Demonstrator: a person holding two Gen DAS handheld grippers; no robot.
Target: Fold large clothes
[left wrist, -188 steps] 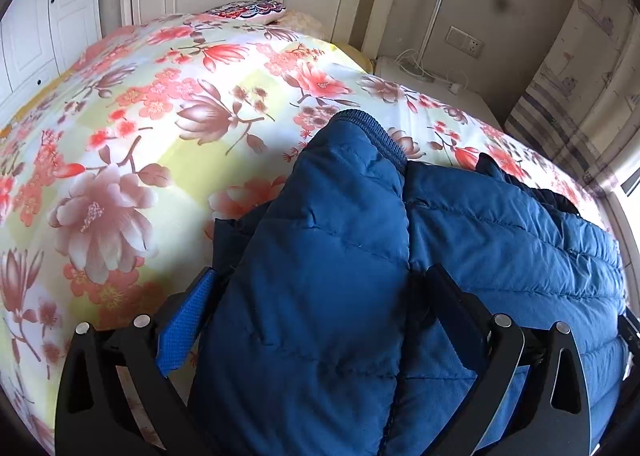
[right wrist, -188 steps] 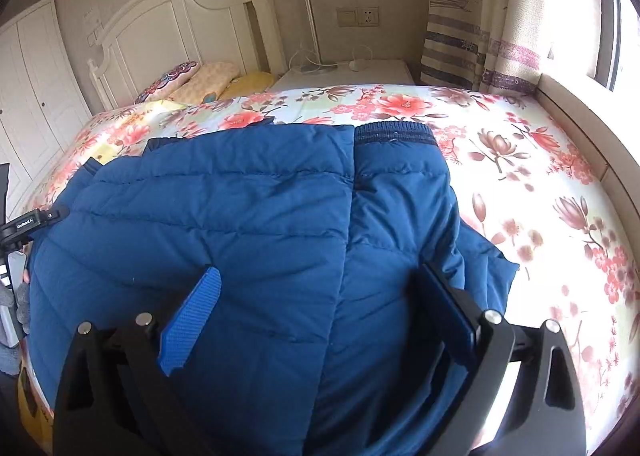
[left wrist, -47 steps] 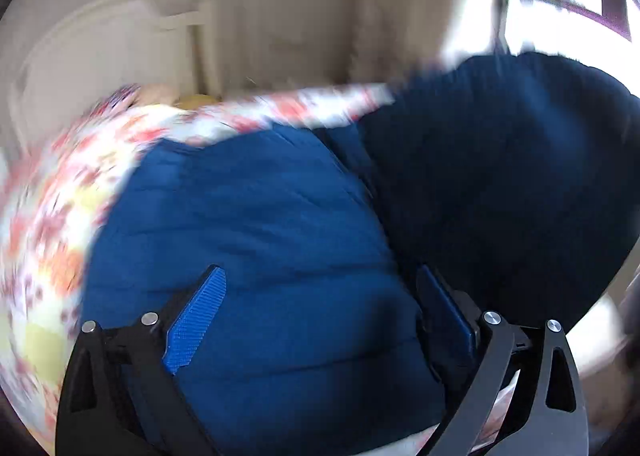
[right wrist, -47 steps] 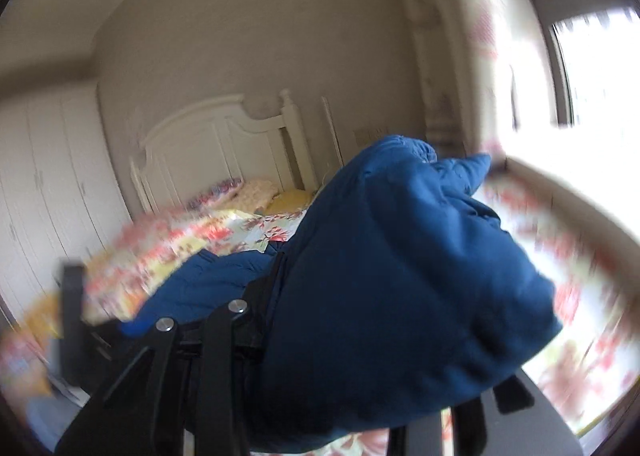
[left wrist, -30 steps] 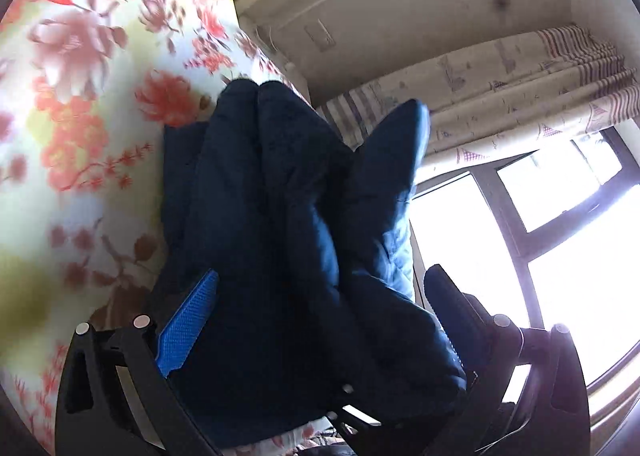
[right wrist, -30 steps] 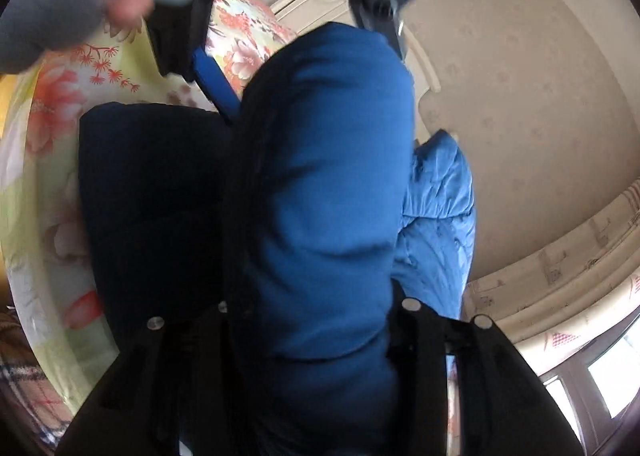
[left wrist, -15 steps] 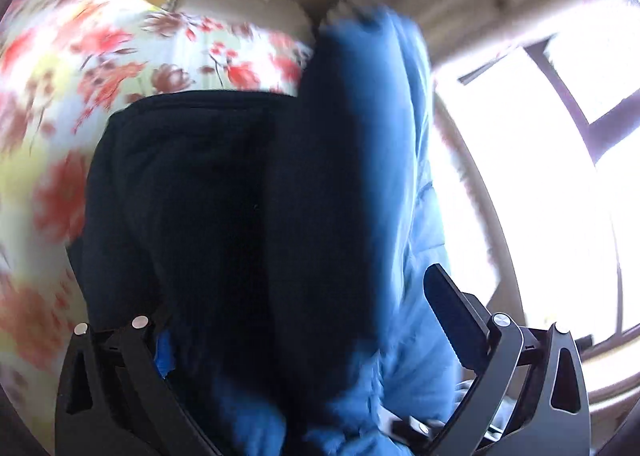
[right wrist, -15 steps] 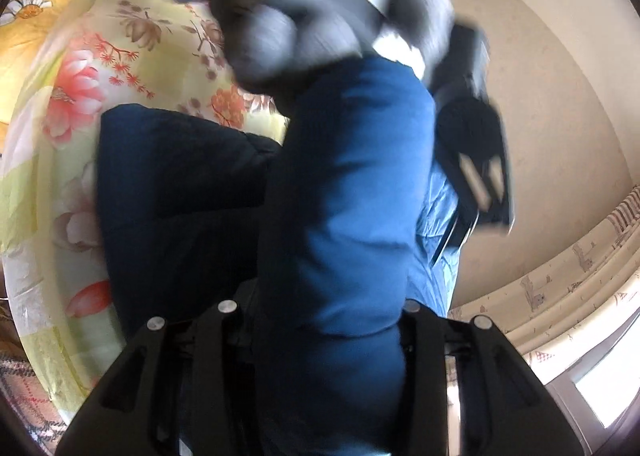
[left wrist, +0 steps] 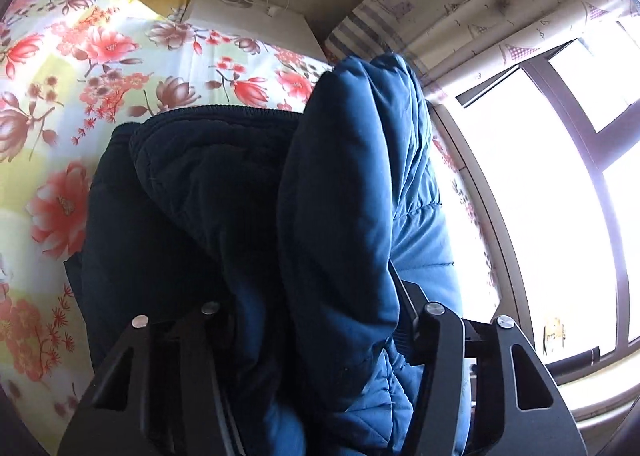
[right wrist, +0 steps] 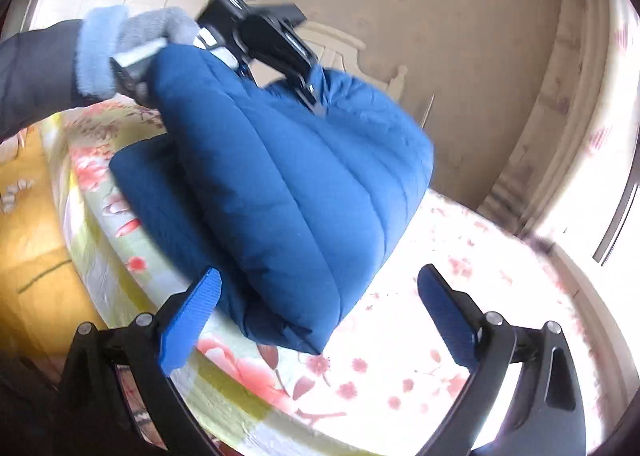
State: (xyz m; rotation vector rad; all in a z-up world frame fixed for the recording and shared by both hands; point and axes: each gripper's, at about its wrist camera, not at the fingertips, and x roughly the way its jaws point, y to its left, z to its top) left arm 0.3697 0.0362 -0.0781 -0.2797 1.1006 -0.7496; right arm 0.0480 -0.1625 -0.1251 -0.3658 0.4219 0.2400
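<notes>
Jacket (right wrist: 288,191) is sitting bunched on the bed (right wrist: 400,356), near its edge, with 1 thick fold being held up off the lower layers. In the left wrist view the jacket (left wrist: 340,215) is filling the space between the left gripper's jaws, dark lower layers lying flat on the floral cover (left wrist: 80,55) toward the window side.

What's changing: it's a handover. Left gripper (left wrist: 312,320) jaws have just been closing, and they are now pinching the raised fold, fabric pressed between them. The right view is confirming it: the left gripper (right wrist: 280,51), in a gloved hand (right wrist: 132,39), is biting into the top of the blue bundle. Right gripper (right wrist: 320,320) jaws have just been opening; they are now standing wide with nothing between the pads, the jacket's lower corner hanging just beyond them, not touching as far as I can tell. A second ago the right was the 1 clamping that same fold; it is now backing off, view blurred at the edges.

Meaning for the task: fold is being kept by the left alone, right is freeing up to regrip. My read is mid-fold, not finished; the bundle is looking lumpy, with layers uneven and 1 side drooping.
</notes>
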